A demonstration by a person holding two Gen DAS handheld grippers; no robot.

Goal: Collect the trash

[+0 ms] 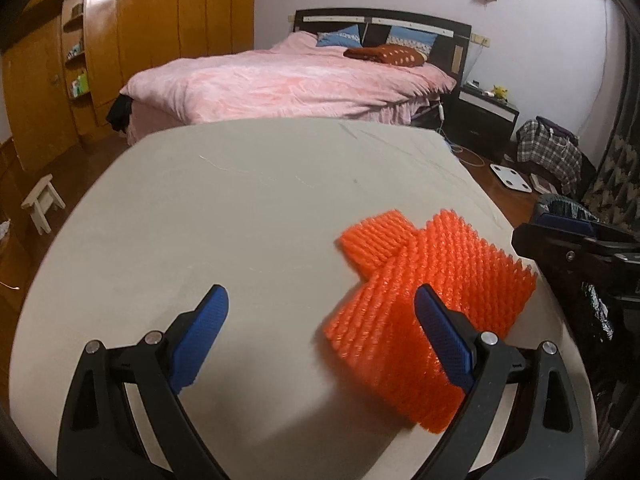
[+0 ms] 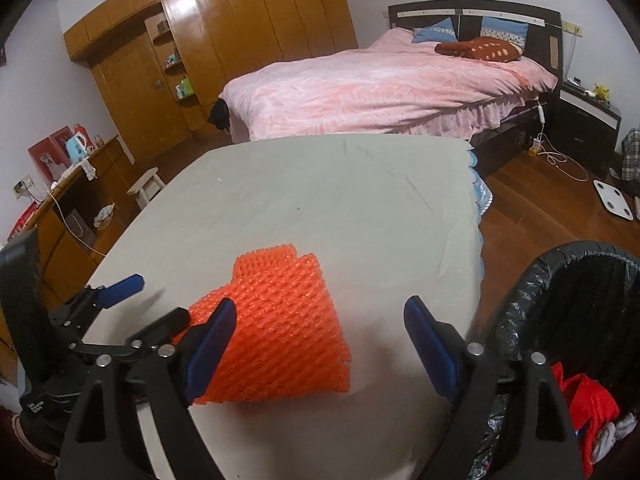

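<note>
Grey desk (image 2: 320, 184) fills the near scene; black-lined trash bin (image 2: 568, 280) stands at its right edge, red trash inside; orange foam net (image 2: 276, 320) lies flat on the desk's near right part; left claw (image 1: 320, 340) spread wide, right finger over the net; right claw (image 2: 318, 344) wide, empty, left finger over the net.

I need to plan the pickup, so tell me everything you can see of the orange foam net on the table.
The orange foam net is bright orange, soft-looking mesh with a ribbed, diamond-patterned weave. It lies flat on the grey table near its right edge, apparently as two overlapping pieces, a smaller one poking out at the far end. Neither tool grips it: the left tool and right tool hang open by it, close to the black-lined trash bin.
</note>
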